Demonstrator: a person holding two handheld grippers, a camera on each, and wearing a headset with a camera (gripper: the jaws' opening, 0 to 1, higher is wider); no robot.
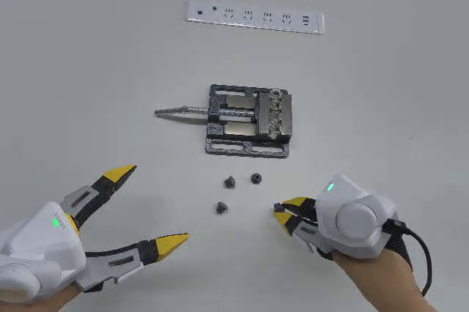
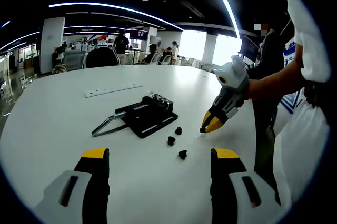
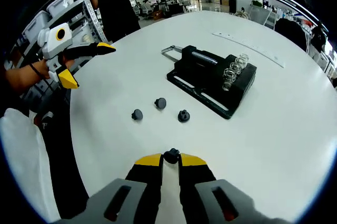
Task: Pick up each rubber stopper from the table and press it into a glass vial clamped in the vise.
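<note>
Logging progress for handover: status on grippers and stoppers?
Right gripper shut on one rubber stopper. Left gripper open, empty. Three stoppers loose on table, glass vials clamped in vise. Nothing blocking the way.

Open table point(image 1: 381, 92) right of vise point(image 1: 249, 121). Its screw handle point(image 1: 179, 112) juts left. Three loose stoppers point(image 1: 229, 182) lie just before the vise; power strip point(image 1: 254, 17) well behind.

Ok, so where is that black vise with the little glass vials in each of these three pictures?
Head view: the vise sits near the centre, just above the middle.
Left gripper view: the vise is left of centre, about mid-height.
Right gripper view: the vise is right of centre, a little above the middle.
Shared landmark: the white power strip lies just beyond the vise in all three.
</note>
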